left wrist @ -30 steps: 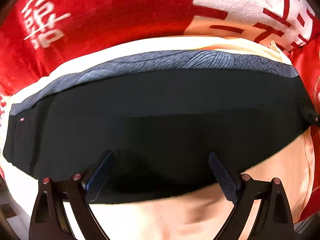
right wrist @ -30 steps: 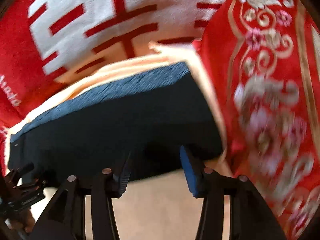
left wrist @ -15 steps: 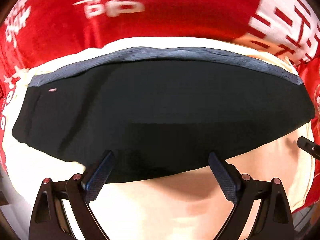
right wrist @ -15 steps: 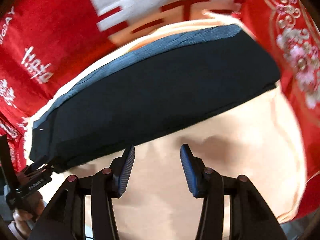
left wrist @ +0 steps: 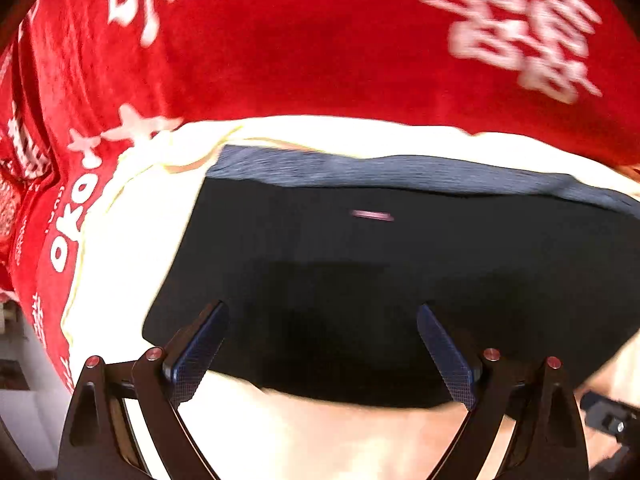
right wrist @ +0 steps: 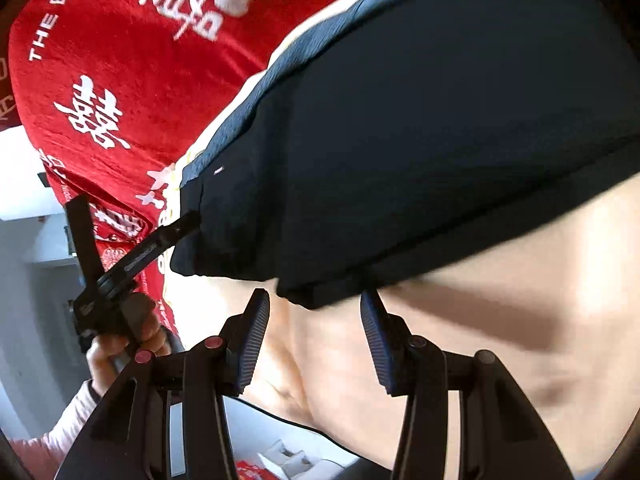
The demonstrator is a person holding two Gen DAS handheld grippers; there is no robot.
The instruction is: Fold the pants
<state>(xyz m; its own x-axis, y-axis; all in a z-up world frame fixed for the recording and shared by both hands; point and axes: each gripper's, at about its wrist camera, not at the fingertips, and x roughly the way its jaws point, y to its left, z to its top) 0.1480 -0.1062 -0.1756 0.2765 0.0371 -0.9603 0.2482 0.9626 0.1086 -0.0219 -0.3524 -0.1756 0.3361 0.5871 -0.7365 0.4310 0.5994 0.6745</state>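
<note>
The left hand-held gripper points steeply down over the near left corner of the folded pants, its jaws spread wide with nothing between them, the blue ribbed pads hanging above the dark cloth without clear contact. The right hand-held gripper tilts down more shallowly at the near edge of the pants, jaws about half apart and empty; a corner of the fabric lies just beyond the tips, though blur makes it hard to say whether a pad brushes it. The pants lie folded into a long flat band on a cream sheet, which in turn lies on a red blanket printed with white characters. Only the right wrist view shows the other tool from outside: the left hand-held gripper reaches in from the left with a fingertip at the left end of the pants, and a hand in a pale pink sleeve grips its handle. That view also shows a pale wall and floor left of the pants. The left wrist view alone shows the far long edge of the pants, where a strip of lighter blue-grey, finely lined fabric runs beside the smooth, matte near-black top layer, and a small pale tag sits on it. The blanket looks plush and velvety, the sheet smooth with soft wrinkles.
</note>
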